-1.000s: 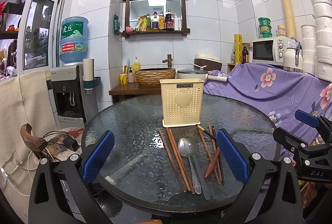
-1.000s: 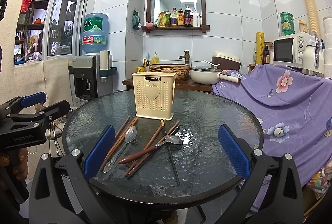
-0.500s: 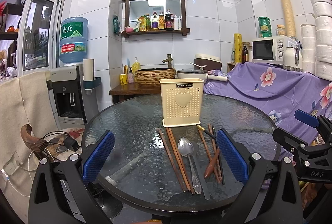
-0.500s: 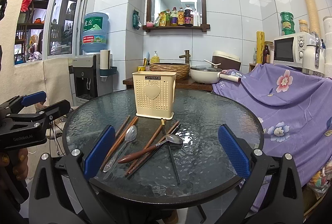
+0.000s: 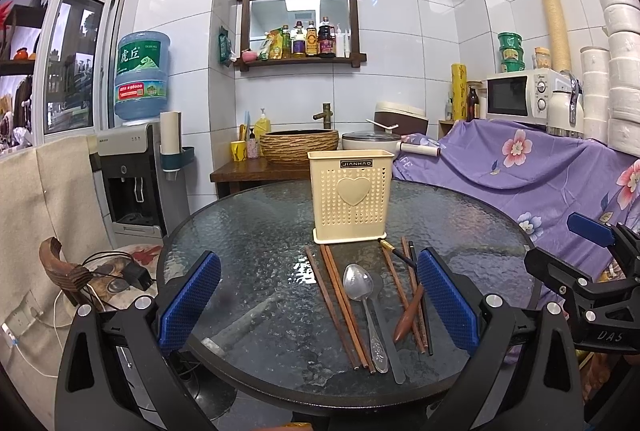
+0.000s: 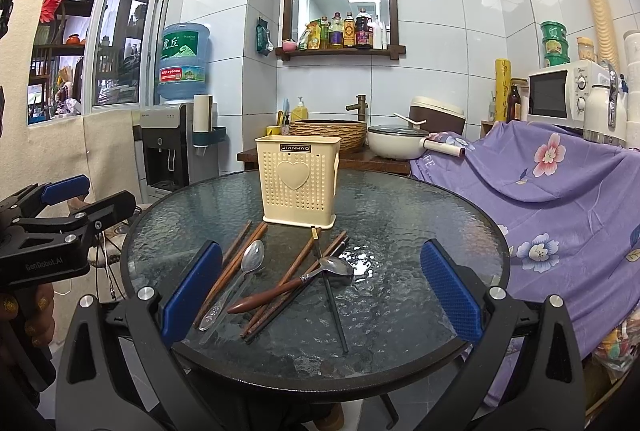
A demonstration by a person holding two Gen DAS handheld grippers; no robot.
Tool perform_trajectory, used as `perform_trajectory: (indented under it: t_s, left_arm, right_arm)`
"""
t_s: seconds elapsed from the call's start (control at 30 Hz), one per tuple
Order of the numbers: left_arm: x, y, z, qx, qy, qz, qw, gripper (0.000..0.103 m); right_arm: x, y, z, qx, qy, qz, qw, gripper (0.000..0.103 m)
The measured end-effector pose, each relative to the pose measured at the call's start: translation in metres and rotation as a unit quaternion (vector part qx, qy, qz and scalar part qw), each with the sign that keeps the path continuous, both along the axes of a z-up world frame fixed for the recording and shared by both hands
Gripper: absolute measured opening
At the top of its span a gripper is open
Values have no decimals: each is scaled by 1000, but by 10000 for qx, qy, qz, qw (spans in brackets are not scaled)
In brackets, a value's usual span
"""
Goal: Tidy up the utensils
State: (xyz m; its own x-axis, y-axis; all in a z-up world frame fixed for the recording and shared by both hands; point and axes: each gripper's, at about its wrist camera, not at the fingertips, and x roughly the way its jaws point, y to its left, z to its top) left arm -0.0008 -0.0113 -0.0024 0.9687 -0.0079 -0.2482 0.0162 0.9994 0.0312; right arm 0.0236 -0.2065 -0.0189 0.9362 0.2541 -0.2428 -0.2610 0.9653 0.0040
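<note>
"JIANHAO" on the cream utensil holder [image 5: 349,196]; "虎丘" on the water jug [image 5: 141,76].

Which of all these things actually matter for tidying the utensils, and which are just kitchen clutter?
Part of the job: cream holder, chopsticks, metal spoon, wooden-handled spoon, glass table.

Just lying about: microwave, water dispenser, purple cloth, bottle shelf.

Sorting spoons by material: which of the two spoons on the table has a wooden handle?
The spoon lying across the chopsticks, right of the all-metal spoon. Its handle is brown wood; the other is silver throughout.
</note>
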Motion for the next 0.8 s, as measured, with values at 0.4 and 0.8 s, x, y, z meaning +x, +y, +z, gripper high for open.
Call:
perform_trajectory:
  t_s: [0.4,0.8]
  left_arm:
    - [10,0,-4,13,222,-39,9997,97]
    - [75,41,-46,-84,1522,212,9881,95]
  right_arm:
    - [8,-9,3,-26,81,-78,9999,98]
    - [101,-33,-41,444,2027,-260,9779,98]
